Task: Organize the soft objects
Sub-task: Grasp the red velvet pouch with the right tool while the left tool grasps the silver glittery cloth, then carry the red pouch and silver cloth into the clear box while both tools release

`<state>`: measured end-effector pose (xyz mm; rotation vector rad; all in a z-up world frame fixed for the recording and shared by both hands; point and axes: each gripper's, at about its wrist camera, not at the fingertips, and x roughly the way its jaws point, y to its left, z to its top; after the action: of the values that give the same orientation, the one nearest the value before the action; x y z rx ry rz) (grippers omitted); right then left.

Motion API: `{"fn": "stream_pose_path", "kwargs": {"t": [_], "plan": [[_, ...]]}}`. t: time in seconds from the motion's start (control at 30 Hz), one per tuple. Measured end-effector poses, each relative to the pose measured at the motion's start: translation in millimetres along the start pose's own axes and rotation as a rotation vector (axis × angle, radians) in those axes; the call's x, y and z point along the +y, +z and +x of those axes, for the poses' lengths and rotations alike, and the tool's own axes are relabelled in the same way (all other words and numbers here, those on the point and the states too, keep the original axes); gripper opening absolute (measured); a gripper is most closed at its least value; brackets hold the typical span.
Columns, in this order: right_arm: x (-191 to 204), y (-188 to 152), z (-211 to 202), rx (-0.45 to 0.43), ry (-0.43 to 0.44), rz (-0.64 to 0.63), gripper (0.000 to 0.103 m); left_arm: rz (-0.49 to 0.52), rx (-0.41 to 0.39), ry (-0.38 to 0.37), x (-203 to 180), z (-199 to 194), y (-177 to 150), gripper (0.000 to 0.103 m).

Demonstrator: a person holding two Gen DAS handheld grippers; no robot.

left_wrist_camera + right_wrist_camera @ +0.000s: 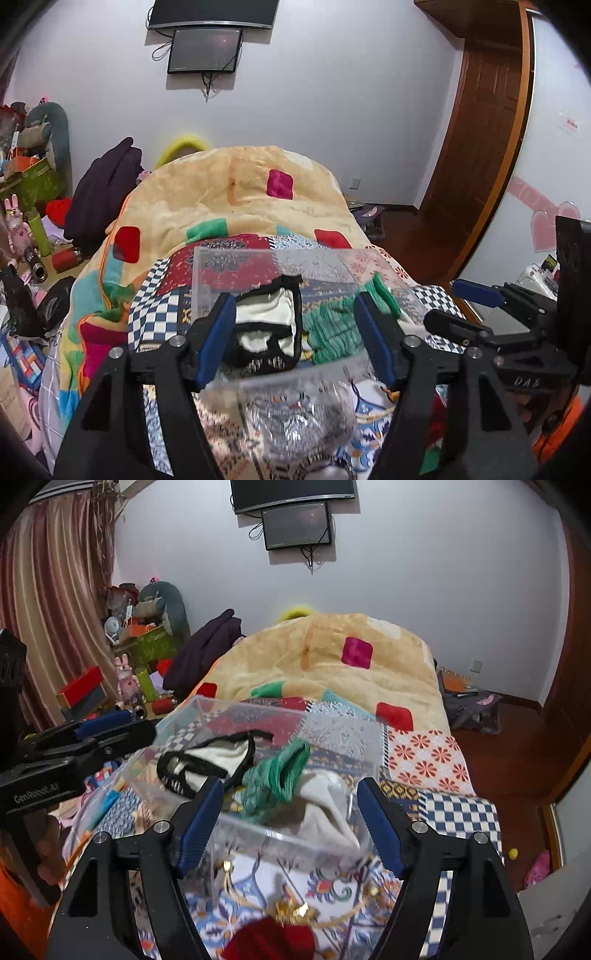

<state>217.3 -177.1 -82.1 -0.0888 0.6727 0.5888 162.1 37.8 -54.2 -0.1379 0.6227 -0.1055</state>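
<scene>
Both tools [295,332] [290,823] gape over clear plastic box [207,273] holding knitted green cloth [332,328].

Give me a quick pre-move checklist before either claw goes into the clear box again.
1. Left claw open and free of cloth: ok; its jaws are spread in front of the box with nothing between them.
2. Right claw open: ok; nothing is gripped.
3. Clear box sitting on the patchwork quilt: ok; whether it sits level, cannot tell.
4. Items inside the box: ok; the black-trimmed white cloth, the green knit piece and a plain white cloth are in it.
5. Soft items left outside: not ok; a red fuzzy item lies near the right claw.
6. Claws apart from each other: ok; they sit side by side without touching.
</scene>
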Motion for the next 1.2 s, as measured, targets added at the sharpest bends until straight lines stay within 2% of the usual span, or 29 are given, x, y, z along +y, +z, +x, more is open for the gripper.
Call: {"fn": "stream_pose_path", "kwargs": {"t": [0.13,0.2,0.43,0.63,0.73,0.8,0.9,1.0,1.07,1.13,1.2], "plan": [[-4.2,-16.0,-5.6,0.042,-0.004,0.003,0.072,0.001,0.024,0.0,-2.1,-6.6,-16.1,0.075],[-7.0,-25.3,-4.8,0.07,0.003,0.012,0.072,0.003,0.048,-0.001,-3.6,-4.7,-25.6,0.075],[-13.2,-67.0,12.8,0.213,0.023,0.045,0.072,-0.004,0.201,-0.029,-8.5,22.1,-72.3,0.075],[-14.7,-86.8,34.8,0.299,0.07,0.081,0.071,-0.039,0.3,-0.008,-6.9,46.2,-98.9,0.075],[-12.3,-88.0,40.2,0.316,0.089,0.067,0.051,-0.054,0.3,-0.01,-6.3,47.0,-99.4,0.075],[-10.6,-88.4,43.3,0.324,0.106,0.072,0.034,-0.059,0.306,-0.01,-5.9,49.3,-100.5,0.075],[-8.1,-89.6,43.9,0.326,0.112,0.066,0.018,-0.069,0.319,-0.019,-5.0,52.6,-99.7,0.074],[-7.0,-88.1,38.3,0.296,0.109,0.063,0.011,-0.081,0.327,-0.039,-5.3,55.3,-99.3,0.062],[-6.3,-85.2,32.4,0.263,0.1,0.062,0.01,-0.08,0.326,-0.046,-7.2,55.7,-98.9,0.056],[-8.0,-81.6,25.8,0.233,0.094,0.061,0.01,-0.076,0.317,-0.055,-8.2,53.3,-98.6,0.046],[-8.7,-77.6,20.1,0.206,0.088,0.059,0.009,-0.071,0.307,-0.067,-8.9,49.8,-97.9,0.041]]}}
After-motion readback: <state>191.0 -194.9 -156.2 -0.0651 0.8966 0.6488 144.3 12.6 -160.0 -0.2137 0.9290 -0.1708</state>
